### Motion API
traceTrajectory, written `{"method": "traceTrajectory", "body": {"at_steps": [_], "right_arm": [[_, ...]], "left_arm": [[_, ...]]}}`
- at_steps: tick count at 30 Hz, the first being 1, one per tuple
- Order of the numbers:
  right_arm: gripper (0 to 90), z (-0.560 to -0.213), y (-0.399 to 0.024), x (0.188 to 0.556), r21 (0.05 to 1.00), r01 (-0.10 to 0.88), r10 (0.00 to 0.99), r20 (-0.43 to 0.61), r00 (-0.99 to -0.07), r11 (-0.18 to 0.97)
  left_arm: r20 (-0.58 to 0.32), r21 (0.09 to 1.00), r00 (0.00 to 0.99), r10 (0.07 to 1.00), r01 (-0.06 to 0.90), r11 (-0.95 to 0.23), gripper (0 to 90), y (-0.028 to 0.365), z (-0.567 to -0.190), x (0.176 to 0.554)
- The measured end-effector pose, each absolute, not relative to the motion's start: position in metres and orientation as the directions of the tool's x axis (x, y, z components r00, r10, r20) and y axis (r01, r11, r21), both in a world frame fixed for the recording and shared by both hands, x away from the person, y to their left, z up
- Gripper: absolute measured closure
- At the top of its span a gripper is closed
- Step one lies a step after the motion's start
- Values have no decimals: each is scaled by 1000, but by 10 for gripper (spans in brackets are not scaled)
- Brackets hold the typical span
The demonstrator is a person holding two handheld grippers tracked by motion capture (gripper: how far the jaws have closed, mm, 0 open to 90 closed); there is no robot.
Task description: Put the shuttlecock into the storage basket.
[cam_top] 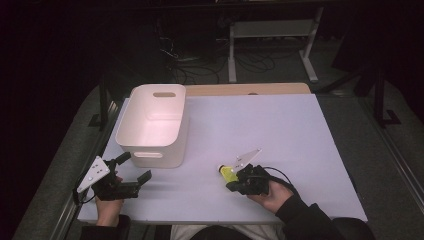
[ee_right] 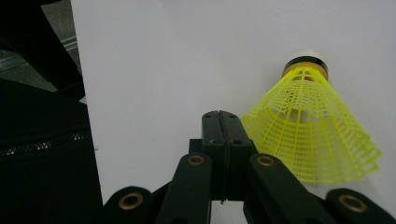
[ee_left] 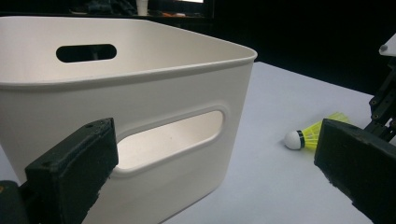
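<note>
Tongs (cam_top: 131,168) over white tabletop (cam_top: 280,130); dark room beyond.

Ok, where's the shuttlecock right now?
The yellow shuttlecock lies on the white table, near its front edge, right beside the shut right tool and well right of the white bin.

Shuttlecock (ee_left: 312,135) skirt partly behind the left claw (ee_left: 210,172).

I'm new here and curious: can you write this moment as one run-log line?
left gripper: open, facing bin | right gripper: shut, empty, beside shuttlecock | shuttlecock: lying on table
</note>
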State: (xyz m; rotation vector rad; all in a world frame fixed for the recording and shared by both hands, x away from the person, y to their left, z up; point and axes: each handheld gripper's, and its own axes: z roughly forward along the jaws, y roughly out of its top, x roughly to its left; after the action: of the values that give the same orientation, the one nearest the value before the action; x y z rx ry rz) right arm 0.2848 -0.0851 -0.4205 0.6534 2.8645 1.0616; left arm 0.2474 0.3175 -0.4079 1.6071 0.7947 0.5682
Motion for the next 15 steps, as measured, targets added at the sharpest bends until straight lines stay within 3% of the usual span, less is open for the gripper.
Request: {"method": "traceTrajectory", "body": {"at_steps": [15], "right_arm": [[886, -413, -99, 291, 647, 410, 445, 120, -887, 643]], "left_arm": [[-66, 981, 650, 757, 182, -71, 0, 318, -408, 247]]}}
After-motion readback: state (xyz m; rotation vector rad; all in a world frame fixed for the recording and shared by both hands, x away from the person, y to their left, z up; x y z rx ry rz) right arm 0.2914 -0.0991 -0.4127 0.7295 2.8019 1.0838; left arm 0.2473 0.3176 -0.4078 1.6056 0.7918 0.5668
